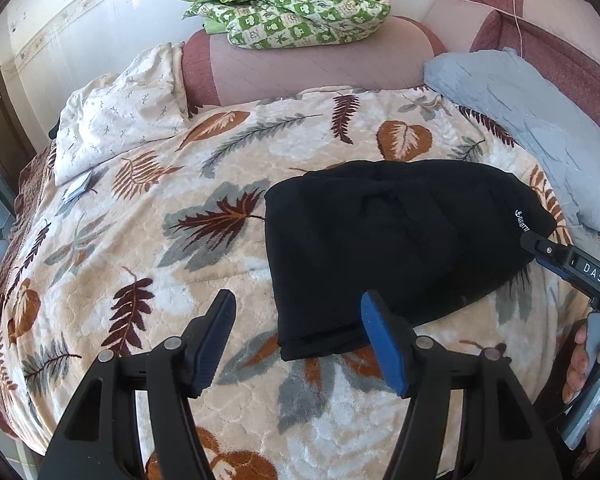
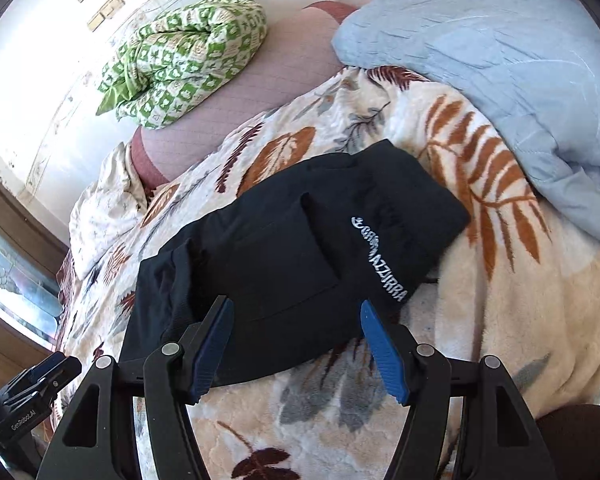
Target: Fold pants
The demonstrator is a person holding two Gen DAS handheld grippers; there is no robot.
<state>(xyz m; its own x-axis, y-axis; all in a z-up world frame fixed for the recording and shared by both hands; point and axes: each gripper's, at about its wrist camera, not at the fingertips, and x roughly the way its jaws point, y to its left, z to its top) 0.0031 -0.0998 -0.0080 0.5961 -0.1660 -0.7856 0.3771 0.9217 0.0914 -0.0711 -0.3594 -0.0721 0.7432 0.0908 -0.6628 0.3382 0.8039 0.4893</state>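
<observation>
Black pants [image 1: 392,240] lie folded into a compact bundle on a leaf-patterned blanket [image 1: 180,220], white lettering along one edge. My left gripper [image 1: 298,312] hovers open above the blanket at the bundle's near left corner, nothing between its blue pads. In the right wrist view the same pants [image 2: 284,248] lie just beyond my right gripper [image 2: 296,320], which stands open over the bundle's near edge and holds nothing. The right gripper's body [image 1: 572,268] and the hand holding it show at the right edge of the left wrist view. The left gripper's body [image 2: 32,392] shows at lower left.
A green checked quilt [image 1: 292,4] sits on the padded pink headboard [image 1: 300,68]. A light blue duvet [image 1: 540,132] lies right of the pants, a white pillow [image 1: 116,120] at the left. A small card [image 1: 78,190] rests on the blanket near the pillow.
</observation>
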